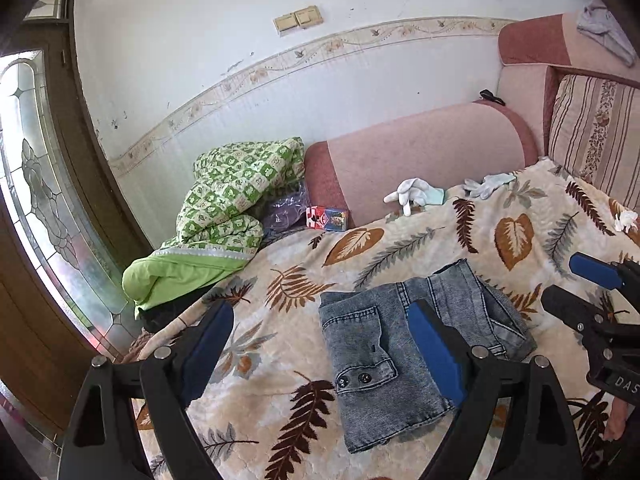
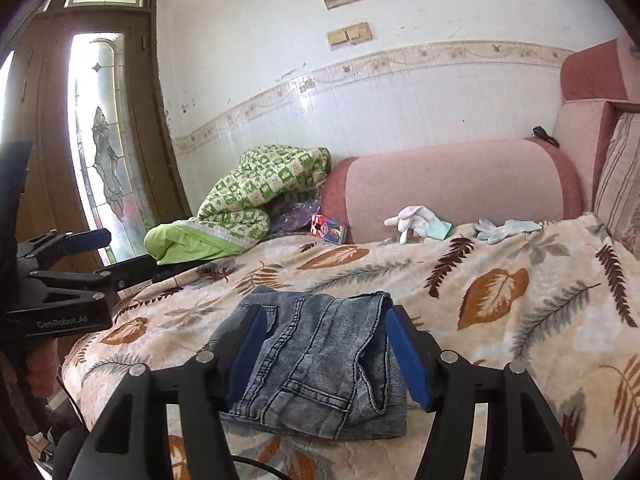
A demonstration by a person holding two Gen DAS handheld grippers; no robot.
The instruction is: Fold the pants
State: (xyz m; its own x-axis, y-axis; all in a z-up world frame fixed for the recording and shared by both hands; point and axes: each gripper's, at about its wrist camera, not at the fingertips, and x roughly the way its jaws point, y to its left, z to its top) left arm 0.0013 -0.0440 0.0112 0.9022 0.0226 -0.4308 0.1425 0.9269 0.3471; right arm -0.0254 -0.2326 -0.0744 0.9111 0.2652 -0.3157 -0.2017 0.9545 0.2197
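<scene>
Leaf-print blanket [image 1: 400,240] covers the bed, running back to a pink bolster [image 1: 432,156] against the wall. Beside the bolster lies a bundled green checked quilt [image 1: 232,200]. Folded into a compact rectangle, the grey-blue denim pants [image 1: 384,344] lie flat on the blanket near the front edge. Just above them the left gripper [image 1: 320,340] hangs with its blue-padded fingers spread wide, grasping nothing. On the other side the right gripper [image 2: 328,356] has its fingers wide too, one either side of the pants; contact cannot be judged. Two pale gloves [image 1: 416,194] rest by the bolster, a small red box [image 1: 326,218] nearby.
</scene>
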